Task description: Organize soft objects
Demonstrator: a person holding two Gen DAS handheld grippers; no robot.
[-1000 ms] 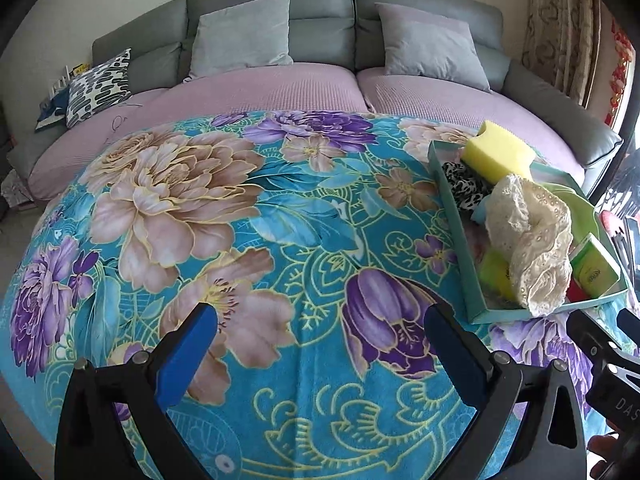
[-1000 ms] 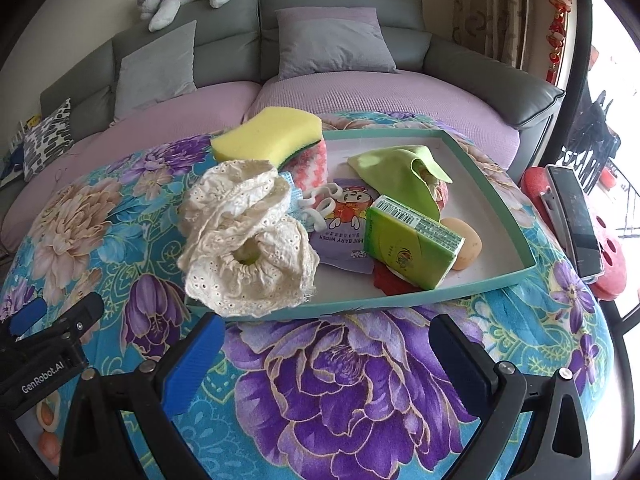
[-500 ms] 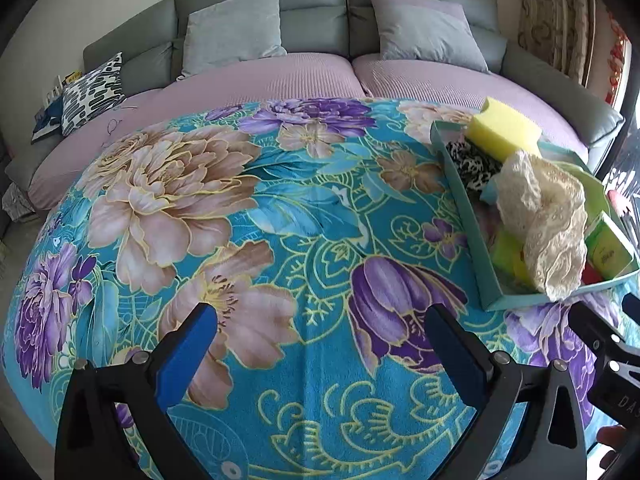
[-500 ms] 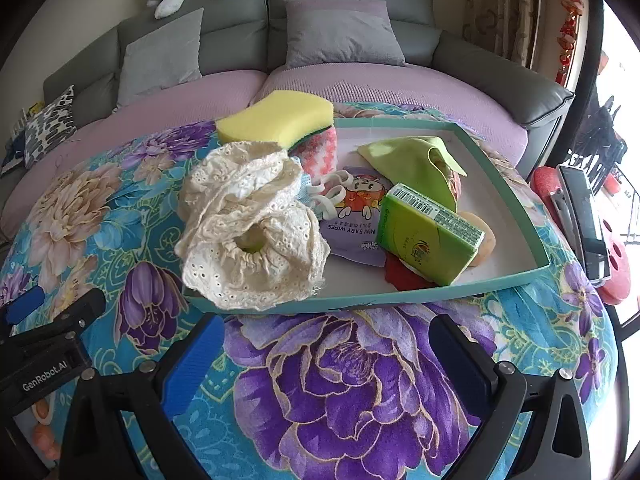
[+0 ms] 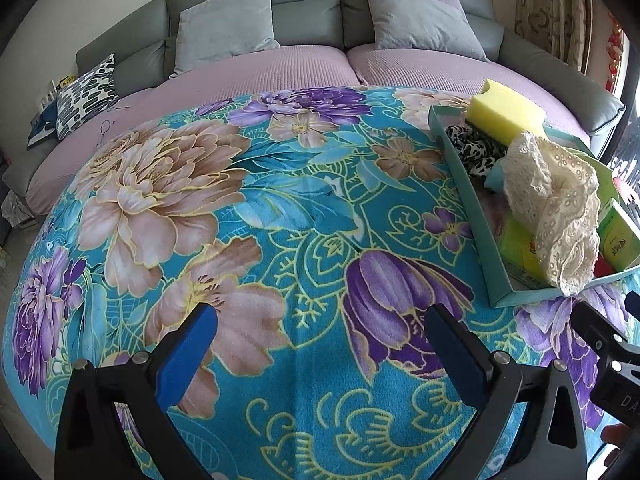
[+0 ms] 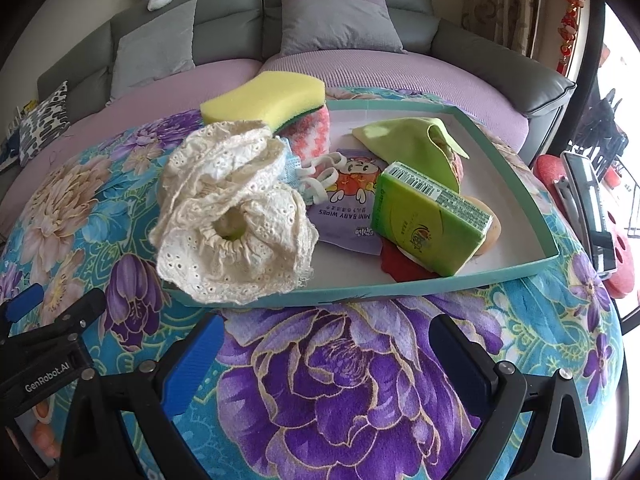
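Both grippers hover over the floral blanket [image 5: 280, 208], the left gripper [image 5: 320, 344] and right gripper [image 6: 324, 352] with fingers spread wide, empty. The cream lace cloth [image 6: 236, 216] droops over the teal tray's [image 6: 400, 288] near-left edge, beside a yellow sponge [image 6: 264, 102].

The purple wipes pouch [image 6: 352, 208] in the tray [image 6: 400, 288] reads "MINI BABY WIPES", seen upside down in the right wrist view. The left gripper's black body [image 6: 44, 372], at that view's lower left edge, carries "GenRobot.AI" in white. The green pack [image 6: 428, 232] near the tray's front edge bears a barcode — its digits and logo are too small to read.
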